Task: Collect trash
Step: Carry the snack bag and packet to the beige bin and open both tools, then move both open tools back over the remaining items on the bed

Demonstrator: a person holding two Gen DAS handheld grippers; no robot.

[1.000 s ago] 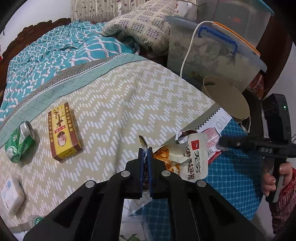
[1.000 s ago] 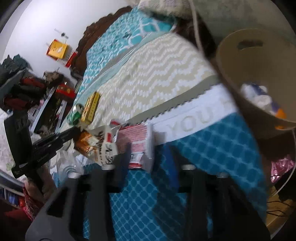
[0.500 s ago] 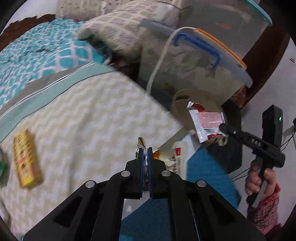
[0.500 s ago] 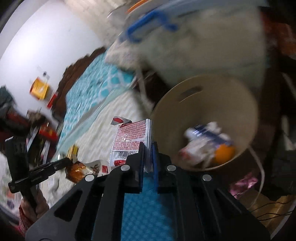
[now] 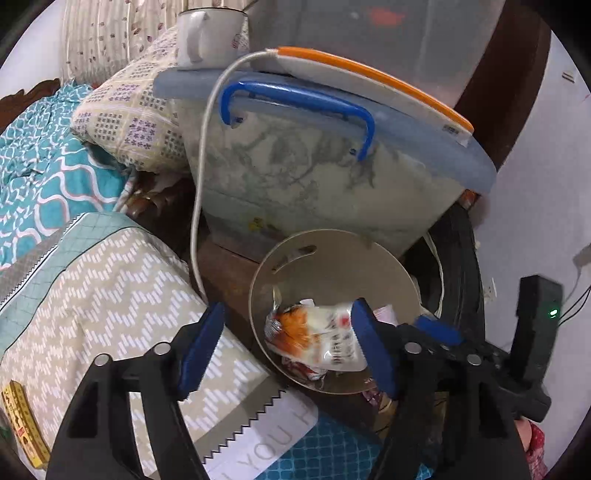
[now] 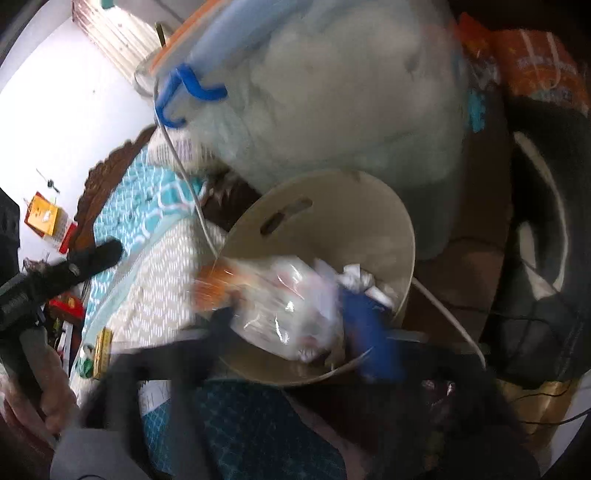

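A round beige bin (image 5: pixel 332 240) stands on the floor beside the bed. My left gripper (image 5: pixel 286 350) hangs over its rim, jaws opening. An orange-and-white snack wrapper (image 5: pixel 314 336) lies loose between the pads, touching neither, over the trash in the bin. My right gripper (image 5: pixel 424 326) is close on the right, also above the bin. The right wrist view is blurred: the right gripper (image 6: pixel 295 328) has its jaws opening, with the same wrapper (image 6: pixel 284 306) free above the bin (image 6: pixel 369 177). The left gripper (image 6: pixel 103 253) reaches in from the left.
A large storage box (image 5: pixel 314 192) with a blue handle stands behind the bin, with a mug (image 5: pixel 207 33) on its lid. A white cable (image 5: pixel 199 184) hangs beside it. A yellow carton (image 5: pixel 22 424) lies on the zigzag bedspread (image 5: pixel 110 295), and a pillow (image 5: pixel 136 122) sits further back.
Both grippers swung from the bed edge to above the bin and opened. The orange-and-white wrapper and the red-and-white wrapper left the jaws; the orange-and-white one is now over the bin.
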